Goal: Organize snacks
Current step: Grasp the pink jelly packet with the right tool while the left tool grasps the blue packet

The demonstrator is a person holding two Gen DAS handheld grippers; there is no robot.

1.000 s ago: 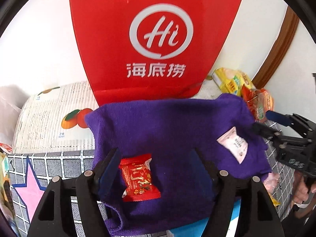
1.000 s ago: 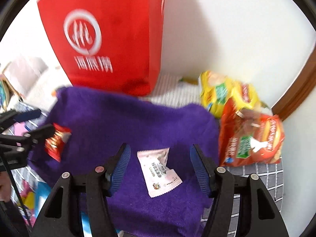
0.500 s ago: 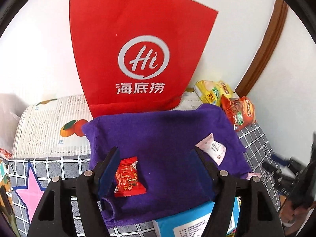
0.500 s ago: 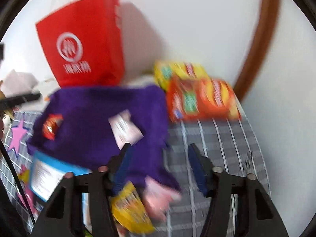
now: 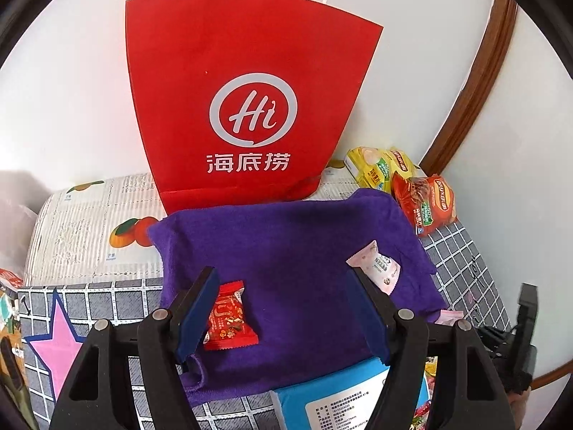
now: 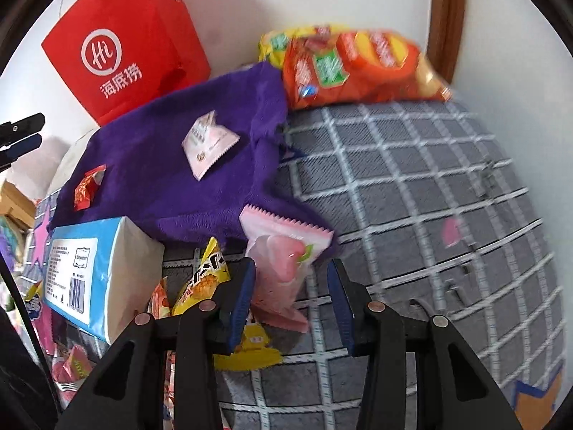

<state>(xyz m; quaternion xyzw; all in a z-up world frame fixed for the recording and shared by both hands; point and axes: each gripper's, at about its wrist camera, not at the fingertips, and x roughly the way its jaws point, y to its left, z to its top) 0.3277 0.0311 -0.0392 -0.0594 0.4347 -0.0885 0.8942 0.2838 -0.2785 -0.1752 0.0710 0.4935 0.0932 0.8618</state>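
A purple cloth lies on the checked grey cover, also in the right wrist view. On it lie a small red snack packet and a pale pink-white packet. My left gripper is open and empty above the cloth, its left finger beside the red packet. My right gripper is open around a pink snack packet at the cloth's near edge; the jaws stand apart from it.
A red paper bag stands at the wall behind the cloth. Yellow and orange chip bags lie at the back right. A blue tissue pack and several loose snacks lie at the front left.
My right gripper pulled back from the cloth and swung down to the pink packet at its near edge. My left gripper drew back and up. The red and white packets stayed put.
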